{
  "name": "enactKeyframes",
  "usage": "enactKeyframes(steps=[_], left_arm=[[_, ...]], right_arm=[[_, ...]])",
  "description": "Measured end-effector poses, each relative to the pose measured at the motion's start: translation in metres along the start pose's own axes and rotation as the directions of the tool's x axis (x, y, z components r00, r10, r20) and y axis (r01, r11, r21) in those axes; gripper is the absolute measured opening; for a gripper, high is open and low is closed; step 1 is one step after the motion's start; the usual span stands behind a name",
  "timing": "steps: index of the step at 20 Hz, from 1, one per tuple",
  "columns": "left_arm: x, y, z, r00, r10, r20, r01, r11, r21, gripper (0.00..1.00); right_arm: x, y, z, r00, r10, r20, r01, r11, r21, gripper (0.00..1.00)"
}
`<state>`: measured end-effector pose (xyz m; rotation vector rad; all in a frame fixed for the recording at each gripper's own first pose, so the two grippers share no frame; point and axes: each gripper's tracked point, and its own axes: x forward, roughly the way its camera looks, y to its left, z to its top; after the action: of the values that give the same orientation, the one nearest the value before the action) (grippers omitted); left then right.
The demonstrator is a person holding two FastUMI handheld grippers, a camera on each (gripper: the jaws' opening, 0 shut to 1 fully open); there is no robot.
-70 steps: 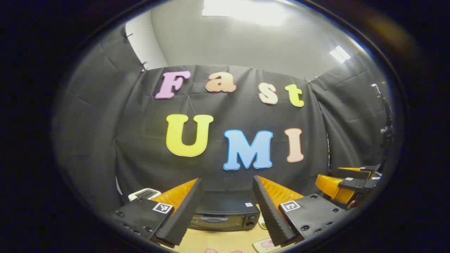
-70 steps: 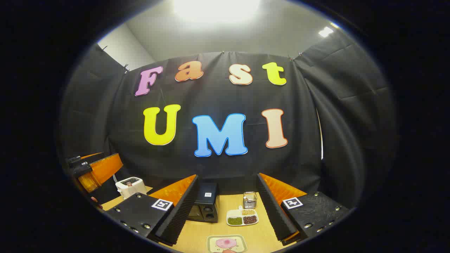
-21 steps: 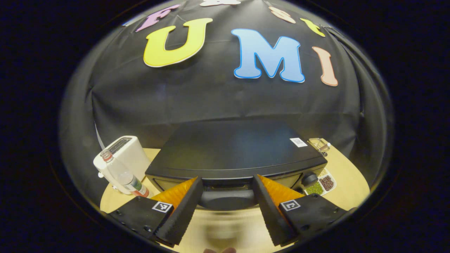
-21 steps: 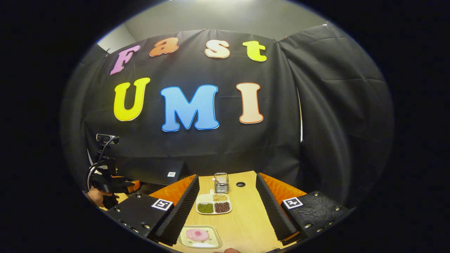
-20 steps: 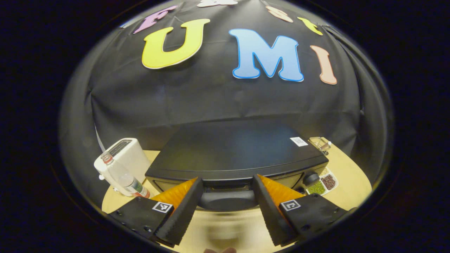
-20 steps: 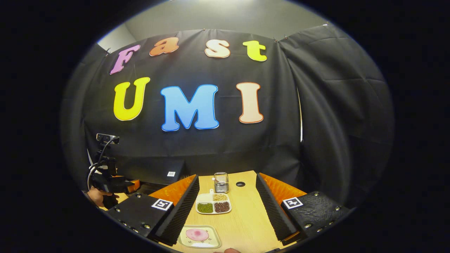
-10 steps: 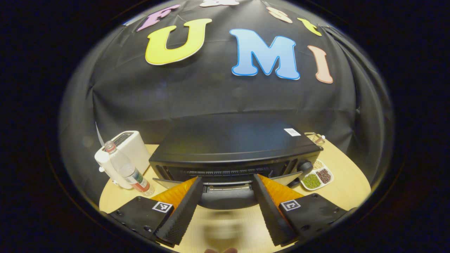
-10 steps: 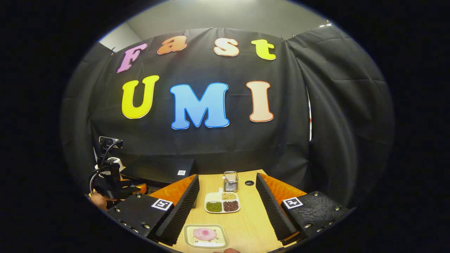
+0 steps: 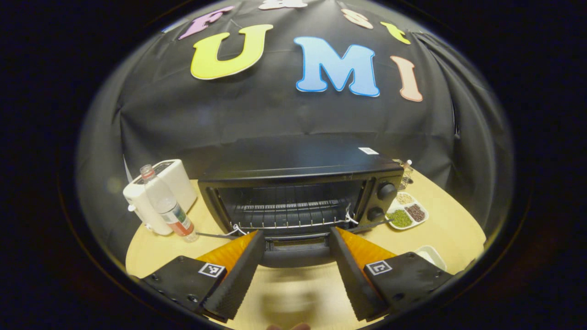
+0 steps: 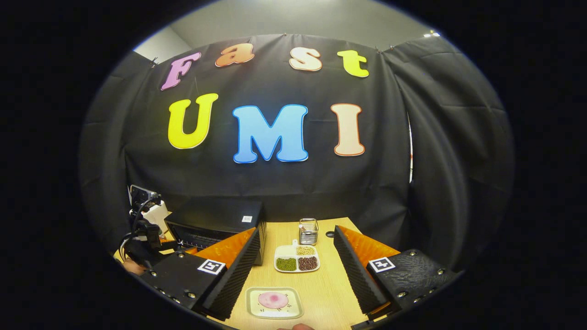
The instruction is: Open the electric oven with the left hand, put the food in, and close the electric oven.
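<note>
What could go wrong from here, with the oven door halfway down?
The left gripper only straddles the door handle; its jaws look spread, so the handle may slip out and the door may swing. The bottle beside the oven stands close to the arm's path. The plate of food lies low, near the right gripper.

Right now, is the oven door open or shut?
Open: the oven shows its wire rack, with the door handle pulled low between the left gripper fingers.
</note>
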<state>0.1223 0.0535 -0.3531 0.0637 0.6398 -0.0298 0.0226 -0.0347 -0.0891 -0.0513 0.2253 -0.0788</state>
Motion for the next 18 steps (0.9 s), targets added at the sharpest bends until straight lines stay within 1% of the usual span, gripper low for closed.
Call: enactKeyframes(steps=[3, 4, 7, 8, 10, 11, 12, 13, 15, 17, 18], left_arm=[[-0.006, -0.001, -0.015, 1.0, 0.004, -0.009, -0.003, 1.0, 0.014, 0.96], [-0.008, -0.003, -0.021, 1.0, 0.002, -0.014, -0.002, 1.0, 0.02, 0.99], [-0.014, -0.006, -0.046, 0.998, -0.014, -0.055, 0.016, 0.999, 0.031, 0.93], [-0.015, -0.007, -0.054, 0.997, -0.022, -0.072, 0.024, 0.999, 0.032, 0.96], [-0.019, -0.007, -0.069, 0.995, -0.034, -0.093, 0.036, 0.999, 0.022, 0.96], [-0.021, -0.004, -0.07, 0.996, -0.029, -0.081, 0.031, 0.999, 0.024, 0.99], [-0.023, -0.003, -0.069, 0.997, -0.034, -0.076, 0.036, 0.999, 0.021, 0.93], [-0.028, -0.003, -0.069, 0.997, -0.037, -0.072, 0.038, 0.999, 0.013, 0.99], [-0.039, 0.0, -0.06, 0.998, -0.034, -0.047, 0.034, 0.999, 0.01, 0.99], [-0.053, 0.0, -0.041, 1.0, -0.03, 0.005, 0.029, 0.999, 0.012, 0.93], [-0.063, 0.001, -0.025, 0.999, -0.029, 0.044, 0.028, 1.0, 0.01, 0.98]], right_arm=[[0.0, 0.003, -0.004, 1.0, 0.007, -0.012, -0.007, 1.0, -0.002, 0.98], [-0.002, 0.003, -0.005, 1.0, 0.006, -0.017, -0.006, 1.0, -0.002, 0.98], [-0.003, 0.003, -0.009, 1.0, 0.005, -0.028, -0.005, 1.0, 0.01, 0.98], [-0.004, 0.003, -0.011, 0.999, 0.005, -0.033, -0.004, 1.0, 0.014, 0.98], [-0.005, 0.003, -0.014, 0.999, 0.006, -0.043, -0.006, 1.0, 0.019, 0.98], [-0.005, 0.003, -0.016, 0.999, 0.009, -0.047, -0.008, 1.0, 0.023, 0.98], [-0.004, 0.004, -0.018, 0.998, 0.01, -0.054, -0.009, 1.0, 0.024, 0.98], [-0.003, 0.003, -0.022, 0.998, 0.012, -0.062, -0.01, 1.0, 0.025, 0.98], [-0.002, 0.004, -0.032, 0.996, 0.023, -0.092, -0.02, 0.999, 0.036, 0.98], [0.003, 0.004, -0.046, 0.989, 0.046, -0.142, -0.039, 0.998, 0.055, 0.98], [0.006, 0.003, -0.055, 0.983, 0.061, -0.176, -0.051, 0.997, 0.065, 0.98]])
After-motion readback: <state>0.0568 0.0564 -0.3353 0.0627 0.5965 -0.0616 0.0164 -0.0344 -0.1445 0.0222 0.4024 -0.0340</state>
